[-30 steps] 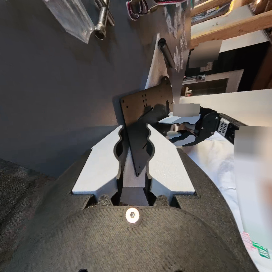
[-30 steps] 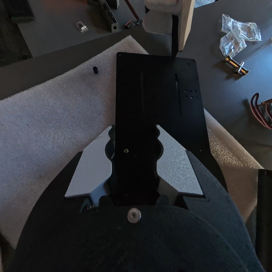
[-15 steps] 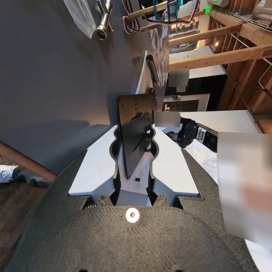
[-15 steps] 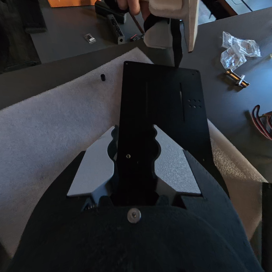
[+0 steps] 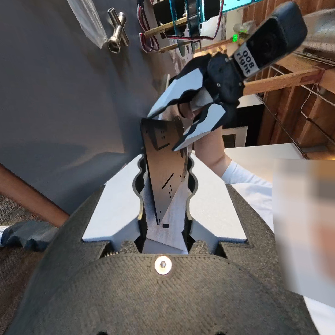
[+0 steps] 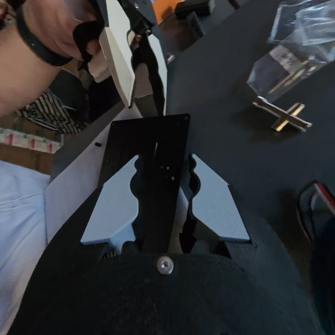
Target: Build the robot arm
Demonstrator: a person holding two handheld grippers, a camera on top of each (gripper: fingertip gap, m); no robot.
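Note:
A flat black plate (image 5: 163,172) with slots and small holes lies on a white foam sheet (image 5: 172,230) on a dark grey table (image 5: 54,90). My left gripper (image 5: 165,155) is open at one end of the plate and holds nothing. The right wrist view shows it (image 6: 145,108) with its tips by the plate's far edge (image 6: 150,130). My right gripper (image 6: 164,155) is open over the other end, with the plate lying under the gap. In the left wrist view it (image 5: 161,133) hovers tilted, one fingertip at the plate's corner. A tiny black piece (image 5: 165,225) lies on the foam.
A cross-shaped metal wrench (image 6: 282,116) and clear plastic bags (image 6: 299,45) lie on the table to the right of the plate. Red and black wires (image 6: 308,208) lie near my right gripper. A person's hand (image 6: 36,54) holds the left gripper. There is about 5 cm between the tips of the two grippers.
My left gripper was shut on the plate's edge and has opened. My right gripper has risen and tilted over the plate. Both views have swung.

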